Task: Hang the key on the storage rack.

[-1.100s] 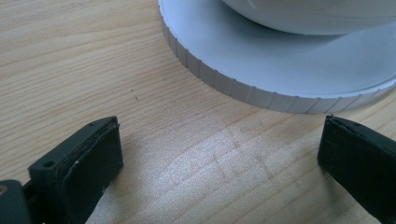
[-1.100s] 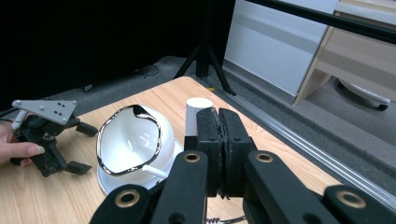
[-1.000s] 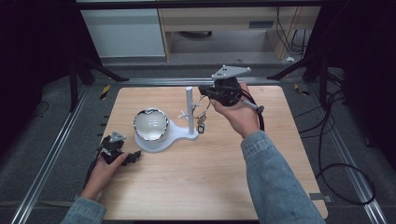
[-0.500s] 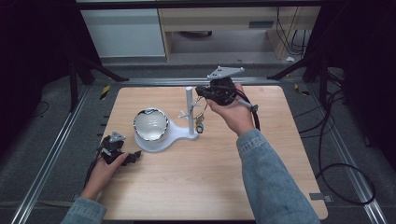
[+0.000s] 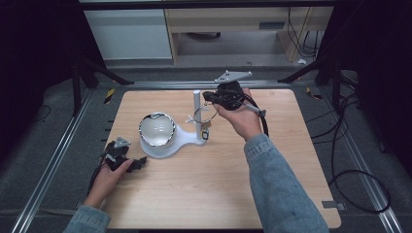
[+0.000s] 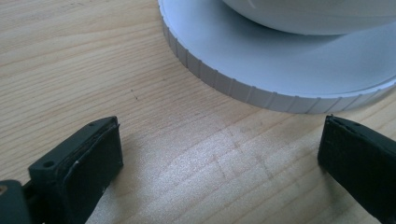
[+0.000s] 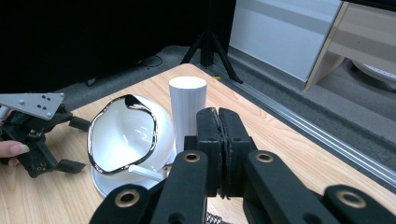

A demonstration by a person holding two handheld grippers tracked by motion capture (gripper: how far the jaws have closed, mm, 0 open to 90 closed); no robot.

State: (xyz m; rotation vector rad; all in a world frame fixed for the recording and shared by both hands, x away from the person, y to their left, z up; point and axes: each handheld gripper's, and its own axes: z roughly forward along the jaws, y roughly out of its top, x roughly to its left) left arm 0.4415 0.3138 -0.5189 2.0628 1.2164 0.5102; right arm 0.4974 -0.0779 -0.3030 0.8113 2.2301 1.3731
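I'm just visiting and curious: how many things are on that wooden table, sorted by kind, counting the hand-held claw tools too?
Hand-held grippers: 2, the left gripper and the right gripper
White stand with post: 1, the stand
White bowl with dark rim: 1, the bowl
Wire ring with tag: 1, the ring
Total: 5

Left gripper just sits low with its jaws wide apart, while the right gripper is raised, jaws pressed together.

wooden table, white cabinet, floor cables
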